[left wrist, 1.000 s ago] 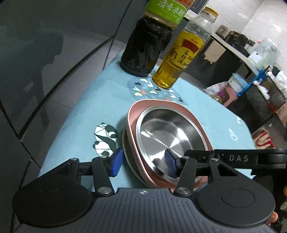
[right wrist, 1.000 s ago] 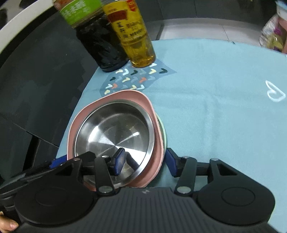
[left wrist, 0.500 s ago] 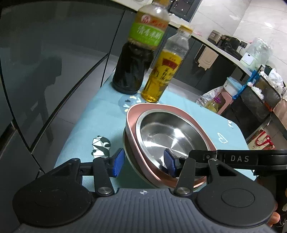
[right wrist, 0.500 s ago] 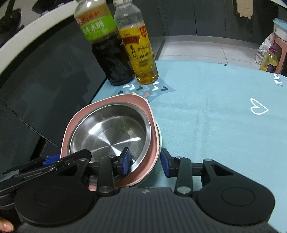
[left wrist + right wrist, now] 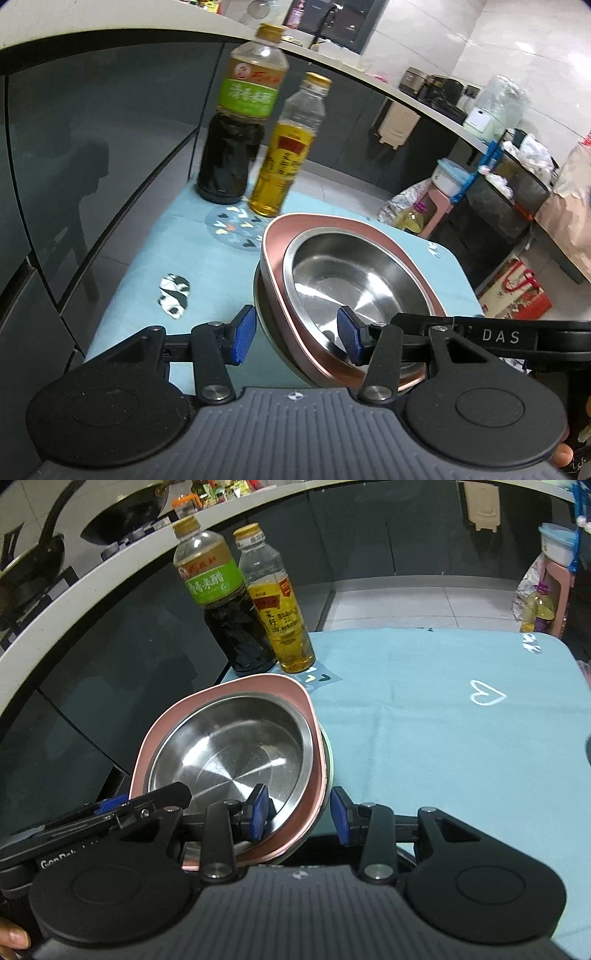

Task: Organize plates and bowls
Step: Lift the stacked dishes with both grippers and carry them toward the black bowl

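Right wrist view: pink plate (image 5: 147, 738) hides the dish beneath.

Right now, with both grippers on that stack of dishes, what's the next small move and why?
Probably carry the stack level toward the open blue tablecloth. The left gripper and right gripper each straddle the rim of the pink plate holding the steel bowl, and the vinegar bottle and oil bottle stand close behind.

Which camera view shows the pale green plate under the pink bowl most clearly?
The right wrist view: the pale green plate shows its colour as a thin edge beside the pink bowl. In the left wrist view, the plate is only a dark sliver in shadow below the bowl.
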Demonstrator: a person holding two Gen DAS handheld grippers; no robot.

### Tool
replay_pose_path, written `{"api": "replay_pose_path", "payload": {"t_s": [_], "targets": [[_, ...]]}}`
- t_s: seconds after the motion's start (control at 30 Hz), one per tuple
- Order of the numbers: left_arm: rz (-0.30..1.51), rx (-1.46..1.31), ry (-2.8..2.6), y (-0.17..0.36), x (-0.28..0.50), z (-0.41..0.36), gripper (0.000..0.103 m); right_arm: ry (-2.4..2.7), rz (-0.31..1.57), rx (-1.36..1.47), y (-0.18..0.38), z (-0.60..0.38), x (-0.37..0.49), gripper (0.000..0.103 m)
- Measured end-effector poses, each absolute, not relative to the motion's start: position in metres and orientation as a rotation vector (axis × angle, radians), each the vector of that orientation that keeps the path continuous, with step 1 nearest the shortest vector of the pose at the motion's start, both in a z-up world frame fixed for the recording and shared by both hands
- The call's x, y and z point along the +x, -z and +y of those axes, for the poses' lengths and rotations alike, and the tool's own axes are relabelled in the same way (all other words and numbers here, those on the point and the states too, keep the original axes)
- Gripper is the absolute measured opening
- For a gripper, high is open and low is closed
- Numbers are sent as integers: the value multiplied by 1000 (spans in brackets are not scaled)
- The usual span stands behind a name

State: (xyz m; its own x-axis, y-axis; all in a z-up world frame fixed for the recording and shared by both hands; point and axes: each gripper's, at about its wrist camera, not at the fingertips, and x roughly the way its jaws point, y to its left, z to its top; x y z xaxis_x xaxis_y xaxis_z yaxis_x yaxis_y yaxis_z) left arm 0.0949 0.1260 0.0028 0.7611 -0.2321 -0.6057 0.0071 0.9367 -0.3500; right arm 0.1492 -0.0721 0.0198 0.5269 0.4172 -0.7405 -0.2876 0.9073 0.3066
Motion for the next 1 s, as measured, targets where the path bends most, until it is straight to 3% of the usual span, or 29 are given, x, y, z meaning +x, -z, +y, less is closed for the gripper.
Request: {"api": "replay_pose_path", "payload": {"t_s": [0.47,1.0], "targets": [[736,-289,237,3,47,71,45,-367,863,208,-23,-132,80,32],[779,-270,262,21,32,56,45,-342,886,240,3,-152,65,33]]}}
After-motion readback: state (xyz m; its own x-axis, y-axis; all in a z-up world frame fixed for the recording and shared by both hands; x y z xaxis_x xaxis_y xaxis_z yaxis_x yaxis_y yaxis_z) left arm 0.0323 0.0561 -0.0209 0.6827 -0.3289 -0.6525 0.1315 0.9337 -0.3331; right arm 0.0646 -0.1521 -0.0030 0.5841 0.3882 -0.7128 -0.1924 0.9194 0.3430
